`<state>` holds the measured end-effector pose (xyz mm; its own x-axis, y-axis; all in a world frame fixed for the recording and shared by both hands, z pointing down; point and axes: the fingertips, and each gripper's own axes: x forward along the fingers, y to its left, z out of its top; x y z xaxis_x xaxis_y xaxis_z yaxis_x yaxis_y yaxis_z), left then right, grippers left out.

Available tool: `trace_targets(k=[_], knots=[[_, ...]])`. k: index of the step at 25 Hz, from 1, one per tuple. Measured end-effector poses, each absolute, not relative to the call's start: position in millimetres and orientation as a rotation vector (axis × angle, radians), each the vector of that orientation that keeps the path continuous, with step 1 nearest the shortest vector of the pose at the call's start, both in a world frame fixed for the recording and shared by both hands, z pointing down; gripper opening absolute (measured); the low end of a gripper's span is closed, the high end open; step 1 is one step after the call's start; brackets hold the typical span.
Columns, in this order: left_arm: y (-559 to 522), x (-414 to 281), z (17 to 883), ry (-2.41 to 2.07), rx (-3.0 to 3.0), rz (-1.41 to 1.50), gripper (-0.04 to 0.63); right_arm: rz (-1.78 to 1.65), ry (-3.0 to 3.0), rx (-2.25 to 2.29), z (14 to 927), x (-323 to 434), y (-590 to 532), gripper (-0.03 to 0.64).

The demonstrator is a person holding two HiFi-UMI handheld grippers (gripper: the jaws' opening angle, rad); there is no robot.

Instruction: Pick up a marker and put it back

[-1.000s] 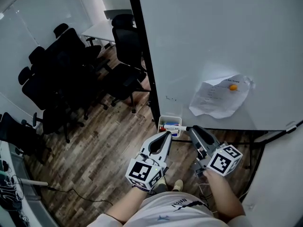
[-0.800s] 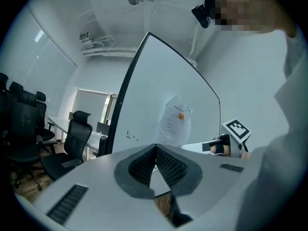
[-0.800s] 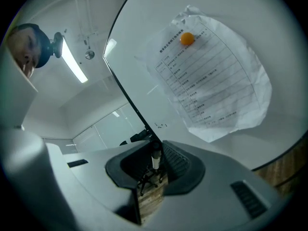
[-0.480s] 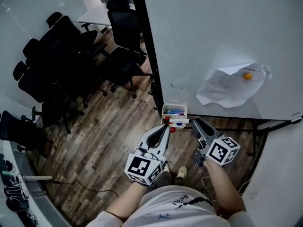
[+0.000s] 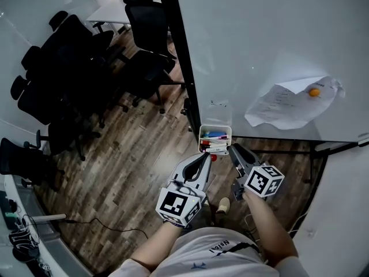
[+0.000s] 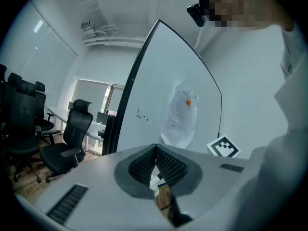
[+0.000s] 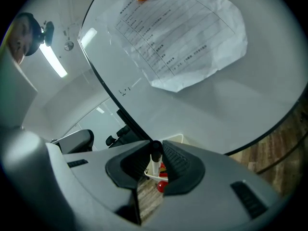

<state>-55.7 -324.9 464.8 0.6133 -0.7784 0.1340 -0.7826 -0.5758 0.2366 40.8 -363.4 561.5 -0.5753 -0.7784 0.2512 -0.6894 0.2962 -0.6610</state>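
A white marker box (image 5: 215,133) hangs at the whiteboard's lower edge with several coloured markers in it. My right gripper (image 5: 232,150) is shut on a white marker with a black cap (image 5: 218,150), which lies level across the box's front rim. In the right gripper view that marker (image 7: 154,163) stands between the ribbed pads, black cap uppermost, above the box (image 7: 150,176). My left gripper (image 5: 203,157) sits just below and left of the box with its jaws together and nothing in them; its pads (image 6: 155,165) meet at the tips.
A sheet of paper (image 5: 288,105) is pinned to the whiteboard (image 5: 259,45) by an orange magnet (image 5: 314,92). A small red thing (image 5: 212,157) shows under the box. Black office chairs (image 5: 69,79) and a table stand at the left on the wooden floor.
Both grippers have drawn nearer to the marker box. The marker in my right gripper now lies at the box's front rim. The head view has shifted, so the board sits further right.
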Motion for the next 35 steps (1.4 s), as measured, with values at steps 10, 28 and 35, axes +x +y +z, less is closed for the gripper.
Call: trace_targets(k=[10,28,35], knots=[[-333.0,-64.2,477.9,-1.257,2.543,0.042,0.011,-1.1,2.371,-1.41,581.8,41.7,-378.1,0.086],[-330.8,-46.6,481.8,-1.206,2.563,0.062,0.011,-1.092,2.412,-1.548,604.1,73.5,-370.4,0.15],[-325.0,-31.6,477.7,-1.191,2.581,0.067,0.011,-0.952,2.457,-1.577,568.5,84.4,-362.1,0.15]])
